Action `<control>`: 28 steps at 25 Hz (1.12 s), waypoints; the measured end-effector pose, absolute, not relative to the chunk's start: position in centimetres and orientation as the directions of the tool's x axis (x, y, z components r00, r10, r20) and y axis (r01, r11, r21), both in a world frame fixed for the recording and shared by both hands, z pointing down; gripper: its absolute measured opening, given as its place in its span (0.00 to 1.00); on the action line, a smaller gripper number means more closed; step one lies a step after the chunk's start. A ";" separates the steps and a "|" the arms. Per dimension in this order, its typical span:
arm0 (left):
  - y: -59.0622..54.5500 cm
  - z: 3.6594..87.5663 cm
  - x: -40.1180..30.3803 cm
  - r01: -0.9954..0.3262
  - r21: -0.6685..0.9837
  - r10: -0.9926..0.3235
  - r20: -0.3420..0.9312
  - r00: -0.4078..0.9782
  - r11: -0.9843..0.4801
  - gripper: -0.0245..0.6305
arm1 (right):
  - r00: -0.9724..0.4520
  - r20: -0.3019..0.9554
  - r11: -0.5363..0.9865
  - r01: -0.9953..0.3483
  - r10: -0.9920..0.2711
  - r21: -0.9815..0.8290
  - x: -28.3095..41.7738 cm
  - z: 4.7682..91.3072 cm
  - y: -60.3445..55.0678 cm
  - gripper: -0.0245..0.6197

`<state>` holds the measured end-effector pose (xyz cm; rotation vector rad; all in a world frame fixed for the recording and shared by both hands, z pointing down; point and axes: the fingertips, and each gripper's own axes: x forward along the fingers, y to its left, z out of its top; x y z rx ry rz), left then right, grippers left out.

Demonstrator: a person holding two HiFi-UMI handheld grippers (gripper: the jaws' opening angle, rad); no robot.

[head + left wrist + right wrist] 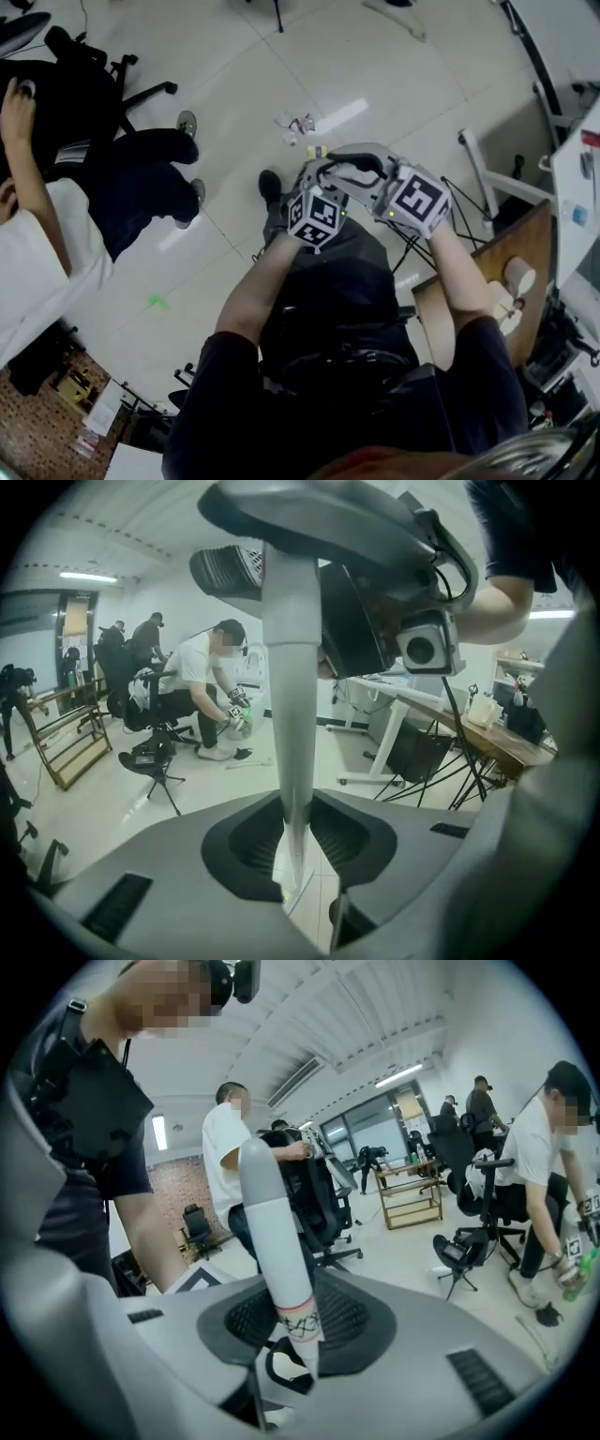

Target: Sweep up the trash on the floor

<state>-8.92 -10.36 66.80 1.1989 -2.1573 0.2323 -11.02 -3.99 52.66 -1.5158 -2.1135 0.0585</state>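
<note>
The left gripper (319,184) fingers (220,850) pinch an upright pale grey pole (289,714). The right gripper (384,184) fingers (366,1326) pinch a white pole (274,1232) at its red-banded label. The trash (296,123) lies on the floor (403,75), just beyond both grippers.

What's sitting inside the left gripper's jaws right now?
A pale handle stands clamped in the left gripper. Its upper end disappears behind the right gripper, and its lower end is covered by the left gripper's own body.
</note>
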 end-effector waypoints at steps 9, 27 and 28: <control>-7.3 67.9 -15.9 -0.817 0.057 -0.675 0.597 -0.433 0.574 0.16 | -0.277 0.360 0.399 0.857 0.891 -0.325 -17.4 53.7 -0.7 0.23; -2.0 68.0 -19.5 -0.795 0.127 -0.670 0.626 -0.399 0.593 0.17 | -0.230 0.377 0.357 0.881 0.897 -0.312 -21.2 53.8 5.3 0.23; -2.1 67.8 -19.3 -0.799 0.164 -0.691 0.619 -0.373 0.578 0.17 | -0.229 0.388 0.358 0.883 0.893 -0.303 -21.1 53.7 5.2 0.23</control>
